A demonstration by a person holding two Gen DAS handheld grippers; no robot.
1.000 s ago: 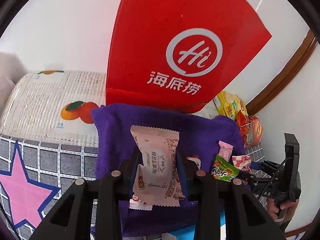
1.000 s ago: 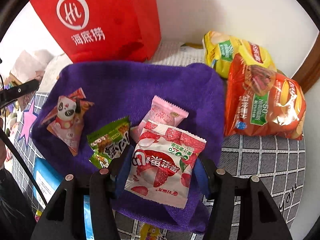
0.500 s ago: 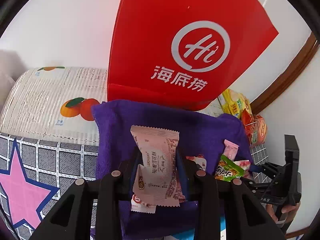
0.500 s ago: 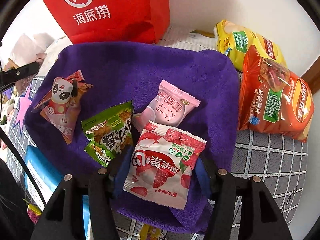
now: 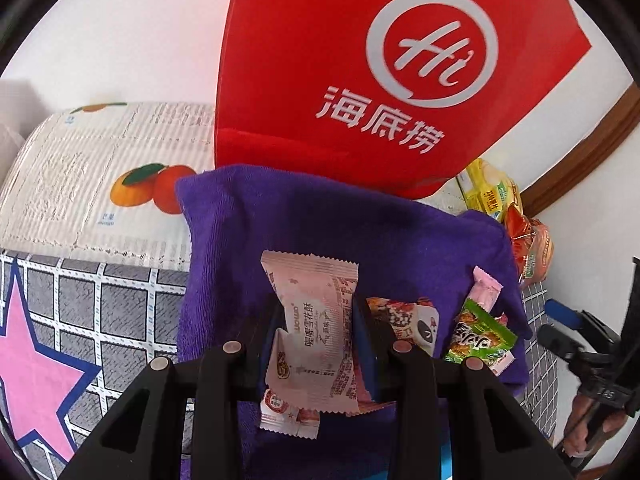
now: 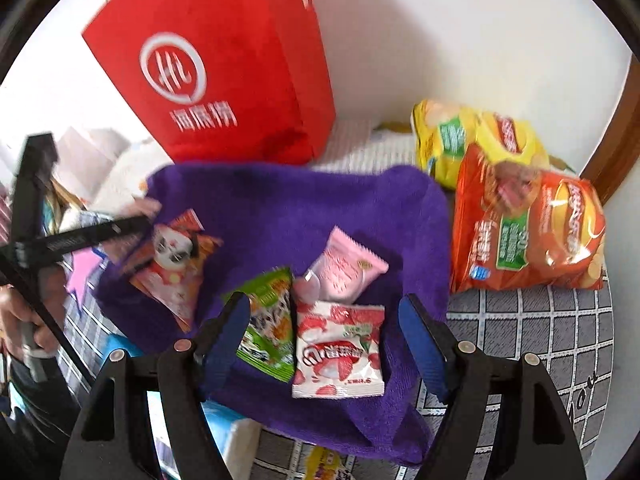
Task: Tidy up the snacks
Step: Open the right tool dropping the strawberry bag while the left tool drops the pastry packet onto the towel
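While left tongs (image 5: 316, 330) grip pink packet (image 5: 316, 320), right tongs (image 6: 324, 336) just opened.

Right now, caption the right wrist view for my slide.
Right gripper, jaws just opened, above the strawberry snack packet lying free on the purple towel.

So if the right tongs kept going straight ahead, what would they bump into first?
Probably the strawberry snack packet, lying on the purple towel between the open right tongs, though depth is hard to judge.
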